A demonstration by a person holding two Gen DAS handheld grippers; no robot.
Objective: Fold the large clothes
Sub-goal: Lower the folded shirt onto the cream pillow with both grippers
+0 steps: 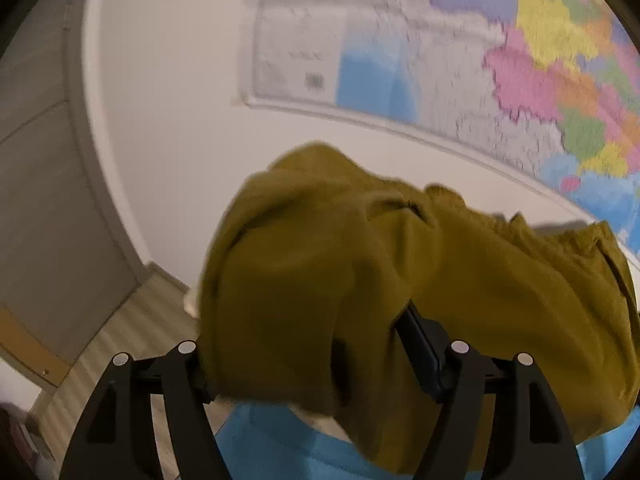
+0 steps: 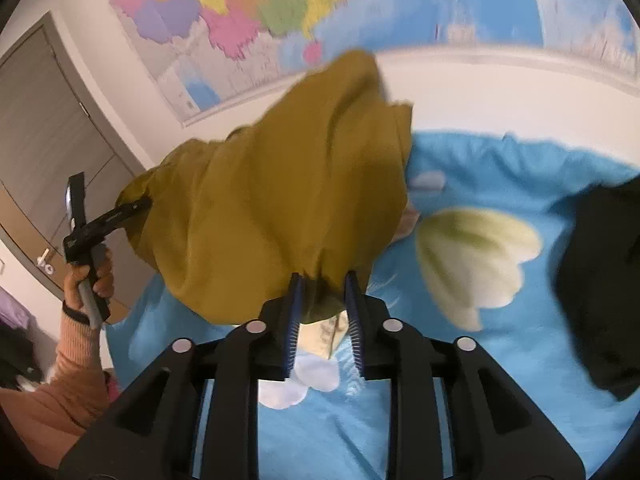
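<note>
The right gripper (image 2: 322, 300) pinches the mustard garment (image 2: 280, 200) between its narrowed fingers (image 2: 295, 312) — the left gripper (image 1: 320, 364) stands wide, cloth draped across its fingers, not pinched.

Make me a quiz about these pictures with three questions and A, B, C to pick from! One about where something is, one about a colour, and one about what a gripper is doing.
1. Where does the map hang?
A on the wall
B on the door
C on the floor

2. What colour is the lifted cloth?
A red
B mustard yellow
C white

3. What is the right gripper doing?
A hanging empty
B gripping a cup
C pinching the cloth

Answers:
1 A: it lies flat on the white wall behind the blanket.
2 B: both views show it mustard yellow.
3 C: the cloth is bunched between its blue pads.
</note>
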